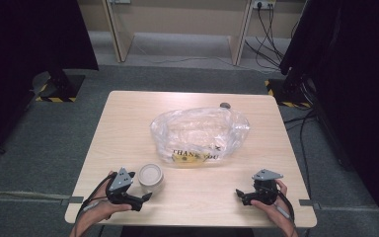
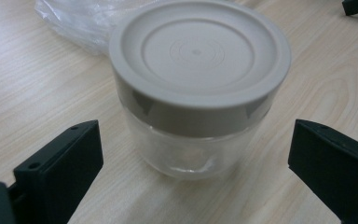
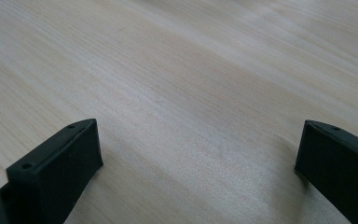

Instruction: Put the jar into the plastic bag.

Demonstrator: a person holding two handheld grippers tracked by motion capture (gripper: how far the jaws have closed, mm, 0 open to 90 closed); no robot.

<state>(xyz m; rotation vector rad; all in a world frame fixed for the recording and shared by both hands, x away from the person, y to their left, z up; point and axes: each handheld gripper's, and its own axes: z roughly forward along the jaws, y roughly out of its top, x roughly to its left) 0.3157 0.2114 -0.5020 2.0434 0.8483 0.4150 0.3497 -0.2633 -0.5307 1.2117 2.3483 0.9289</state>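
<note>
The left tool (image 2: 193, 163), jaws spread wide and empty, faces the upright lidded jar (image 2: 198, 88) standing just ahead on the worktop (image 1: 128, 128), while the right tool (image 1: 249, 196), equally open and empty, rests well apart, the plastic bag (image 1: 200, 131) beyond.

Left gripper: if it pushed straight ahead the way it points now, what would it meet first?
The left gripper would most likely meet the jar with the grey lid, which stands upright between its open jaws, not yet touched. The plastic bag lies behind it.
</note>
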